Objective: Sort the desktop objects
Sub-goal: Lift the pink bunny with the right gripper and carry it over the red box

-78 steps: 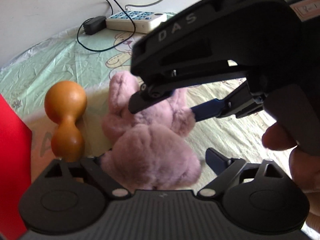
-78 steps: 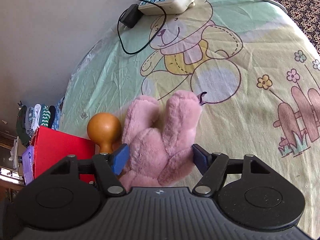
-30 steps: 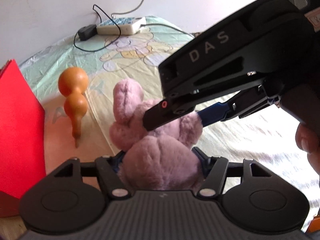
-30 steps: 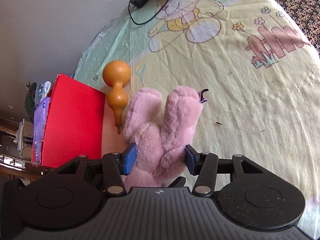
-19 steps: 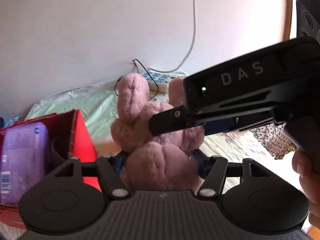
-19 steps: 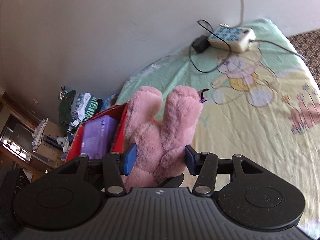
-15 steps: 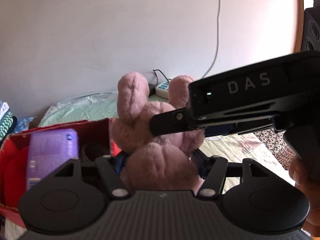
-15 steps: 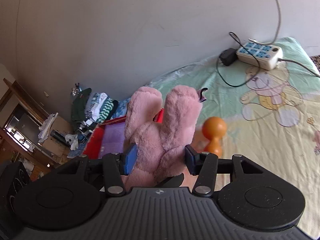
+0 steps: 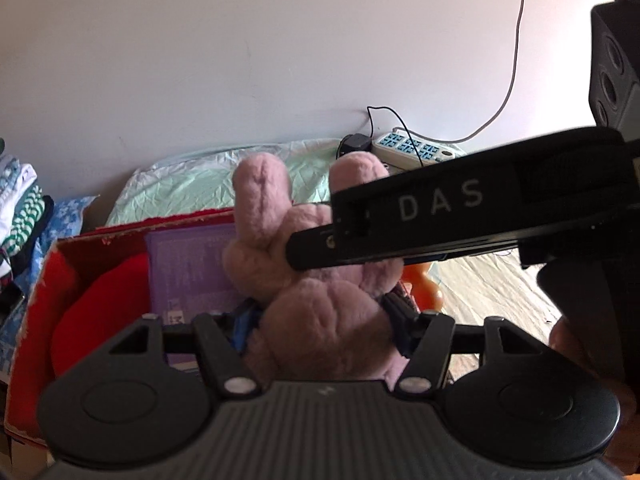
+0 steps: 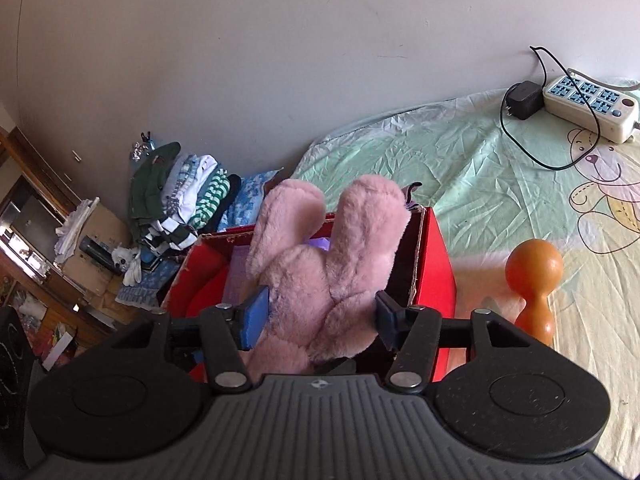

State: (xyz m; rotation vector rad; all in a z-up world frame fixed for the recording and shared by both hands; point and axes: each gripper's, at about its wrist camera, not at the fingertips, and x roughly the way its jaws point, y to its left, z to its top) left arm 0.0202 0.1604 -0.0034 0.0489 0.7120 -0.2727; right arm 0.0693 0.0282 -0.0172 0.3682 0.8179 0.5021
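A pink plush rabbit point(image 9: 320, 304) is held in the air over an open red box point(image 9: 44, 292). My left gripper point(image 9: 320, 324) is shut on its lower body. My right gripper point(image 10: 320, 314) is shut on its upper body below the two ears point(image 10: 320, 264), and its black housing point(image 9: 460, 208) crosses the left wrist view. The red box point(image 10: 438, 260) lies just behind the rabbit and holds a purple pack point(image 9: 188, 268) and a red round object point(image 9: 100, 312). An orange wooden gourd point(image 10: 534, 280) stands on the sheet right of the box.
A white power strip point(image 10: 588, 100) with a black adapter point(image 10: 524, 100) and cable lies at the far wall on the cartoon-print sheet point(image 10: 500, 168). A pile of folded clothes point(image 10: 180, 196) and floor clutter lie left of the box. A dark speaker point(image 9: 616, 68) stands at the right.
Both grippers have lifted the rabbit off the sheet and carried it left, so that it now hangs over the red box. The gourd now sits to the right of the rabbit.
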